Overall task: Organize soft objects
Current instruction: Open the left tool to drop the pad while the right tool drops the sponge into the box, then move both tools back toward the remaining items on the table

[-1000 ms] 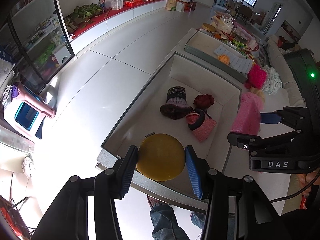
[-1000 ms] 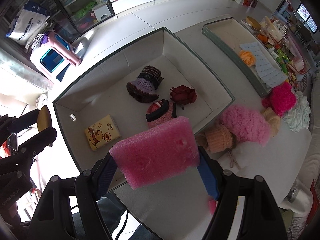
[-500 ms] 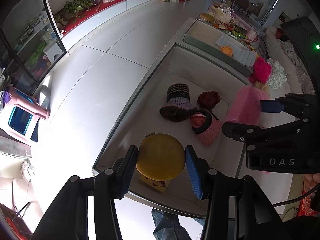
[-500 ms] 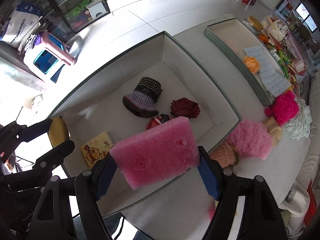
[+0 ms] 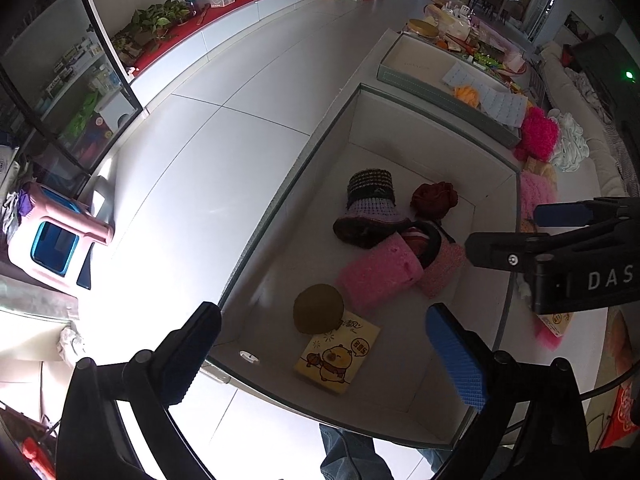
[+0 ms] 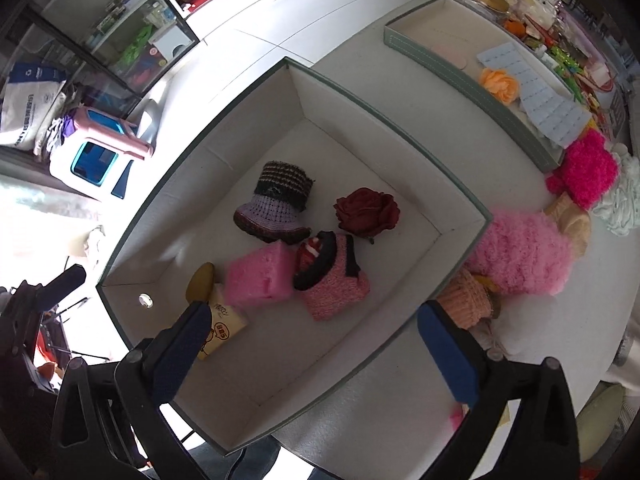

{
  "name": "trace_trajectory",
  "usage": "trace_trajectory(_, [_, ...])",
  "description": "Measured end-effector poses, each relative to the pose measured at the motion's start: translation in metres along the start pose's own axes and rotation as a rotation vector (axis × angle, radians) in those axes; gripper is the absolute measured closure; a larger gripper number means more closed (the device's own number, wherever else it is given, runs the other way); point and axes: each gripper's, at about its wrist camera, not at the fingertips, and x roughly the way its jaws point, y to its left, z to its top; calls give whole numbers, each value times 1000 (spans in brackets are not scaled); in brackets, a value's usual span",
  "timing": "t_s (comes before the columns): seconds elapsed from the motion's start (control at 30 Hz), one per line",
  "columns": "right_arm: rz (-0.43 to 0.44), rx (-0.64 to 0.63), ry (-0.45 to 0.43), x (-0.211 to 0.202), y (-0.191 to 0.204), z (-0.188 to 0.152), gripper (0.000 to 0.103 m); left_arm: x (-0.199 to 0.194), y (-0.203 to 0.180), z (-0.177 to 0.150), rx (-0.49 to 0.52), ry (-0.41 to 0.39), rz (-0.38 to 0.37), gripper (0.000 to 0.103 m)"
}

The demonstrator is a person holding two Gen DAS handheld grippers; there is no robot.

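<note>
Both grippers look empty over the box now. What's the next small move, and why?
Probably swing the right gripper toward the fluffy pink piece just outside the box. Both grippers' jaws have just opened; the pink sponge and yellow disc lie inside, and the left gripper is empty too.

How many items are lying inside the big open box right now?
6: knitted hat toward the back, dark red rose beside it, pink foam block mid-box, pink knit pouch against it, yellow round sponge and cartoon tissue pack nearest. None seem hidden.
</note>
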Motion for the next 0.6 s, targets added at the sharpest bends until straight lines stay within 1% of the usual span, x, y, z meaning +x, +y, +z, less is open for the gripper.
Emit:
trace_trajectory(0.07, [-3, 60, -13, -7, -19, -14, 0, 0, -6, 1, 3, 14, -24, 0])
trace_trajectory(0.13, [-16, 139, -6, -10, -45, -35, 0, -1, -18, 2, 24, 22, -55, 0])
trace_trajectory(0.2, [-38, 230, 9, -9, -74, -60, 0, -4, -38, 2, 78, 24, -72, 0])
trace_trajectory(0.3, [-67, 382, 64, -1, -121, -99, 0, -8, -74, -1, 175, 17, -107, 0])
trace_trajectory(0.37, [-78, 472, 100, 6, -148, -121, 0, -9, -99, -5, 233, 26, -142, 0])
trace_trajectory(0.43, [-76, 548, 118, 10, -169, -140, 0, -9, -122, -12, 292, 41, -174, 0])
trace_trajectory(0.5, [-69, 579, 123, 13, -182, -148, 0, -8, -144, -21, 348, 58, -193, 0])
trace_trajectory(0.6, [-66, 568, 118, 19, -194, -143, 0, -4, -168, -33, 412, 97, -188, 0])
